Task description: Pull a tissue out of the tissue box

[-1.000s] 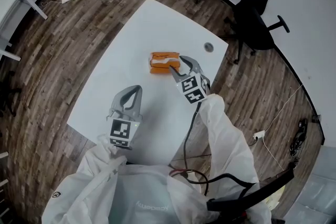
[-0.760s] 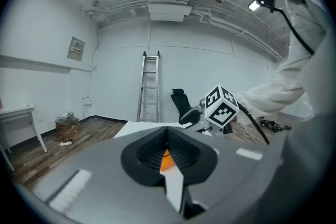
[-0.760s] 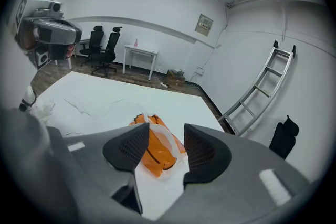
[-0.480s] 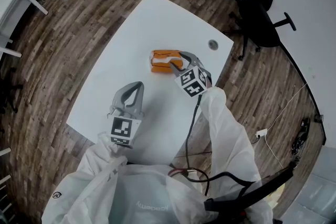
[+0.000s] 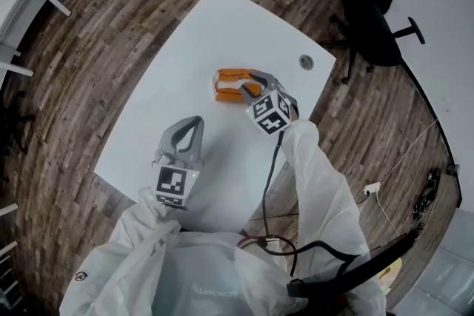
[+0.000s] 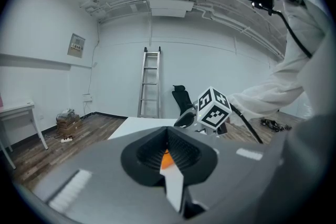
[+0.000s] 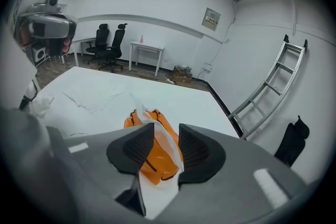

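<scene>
Resting on the far half of the white table [image 5: 185, 41], toward its right edge and near a round cable port [image 5: 306, 62], the orange tissue box [image 5: 227, 83] lies flat with its opening upward. A white tissue [image 7: 169, 136] stands up out of that opening. The right gripper [image 5: 248, 86] is angled down over the near end of the box, and its jaws are closing with the tissue between them. In the right gripper view a gap remains between the two ribbed pads, the orange of the box shows through it, and the sheet lies close against the right-hand pad; a firm pinch is not evident. The left gripper [image 5: 192, 123] is held above the near part of the table, well apart from the box, its jaws brought together at the tips with nothing between them. A black office chair [image 5: 374, 11] stands on the wooden floor [image 5: 89, 48] beyond the table.
</scene>
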A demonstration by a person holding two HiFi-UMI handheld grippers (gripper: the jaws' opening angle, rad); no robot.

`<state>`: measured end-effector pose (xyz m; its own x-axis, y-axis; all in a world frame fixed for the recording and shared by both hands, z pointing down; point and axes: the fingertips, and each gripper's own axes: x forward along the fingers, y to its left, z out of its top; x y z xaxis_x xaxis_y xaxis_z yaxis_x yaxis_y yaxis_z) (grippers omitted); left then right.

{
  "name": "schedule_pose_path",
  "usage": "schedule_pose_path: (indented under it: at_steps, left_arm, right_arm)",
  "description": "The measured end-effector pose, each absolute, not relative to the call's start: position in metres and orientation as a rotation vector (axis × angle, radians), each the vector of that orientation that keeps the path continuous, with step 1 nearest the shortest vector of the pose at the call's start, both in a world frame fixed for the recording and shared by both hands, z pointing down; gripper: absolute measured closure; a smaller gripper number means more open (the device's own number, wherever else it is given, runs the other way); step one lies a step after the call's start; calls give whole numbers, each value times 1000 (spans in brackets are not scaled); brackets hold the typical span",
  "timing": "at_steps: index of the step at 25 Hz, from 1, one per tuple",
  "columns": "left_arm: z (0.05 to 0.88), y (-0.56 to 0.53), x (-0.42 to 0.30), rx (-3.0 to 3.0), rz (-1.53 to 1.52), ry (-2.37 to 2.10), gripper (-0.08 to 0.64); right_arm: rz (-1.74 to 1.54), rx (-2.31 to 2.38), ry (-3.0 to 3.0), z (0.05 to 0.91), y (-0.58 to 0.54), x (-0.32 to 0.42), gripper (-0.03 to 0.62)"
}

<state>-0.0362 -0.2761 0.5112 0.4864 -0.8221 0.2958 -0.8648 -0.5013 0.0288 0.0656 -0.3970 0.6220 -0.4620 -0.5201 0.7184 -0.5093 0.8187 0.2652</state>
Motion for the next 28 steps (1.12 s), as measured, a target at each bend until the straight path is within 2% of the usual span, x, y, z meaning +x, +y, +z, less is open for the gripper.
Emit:
schedule_pose_path:
  at_steps: [11, 28]
  left_arm:
    - [516, -276, -39, 2542, 371, -1469, 560]
    - [522, -269, -39, 2531, 375, -1471, 560]
  right_arm:
    - [-36, 795, -2148, 623, -402, 63, 588]
    - [-11, 812, -2162, 616, -393, 64, 589]
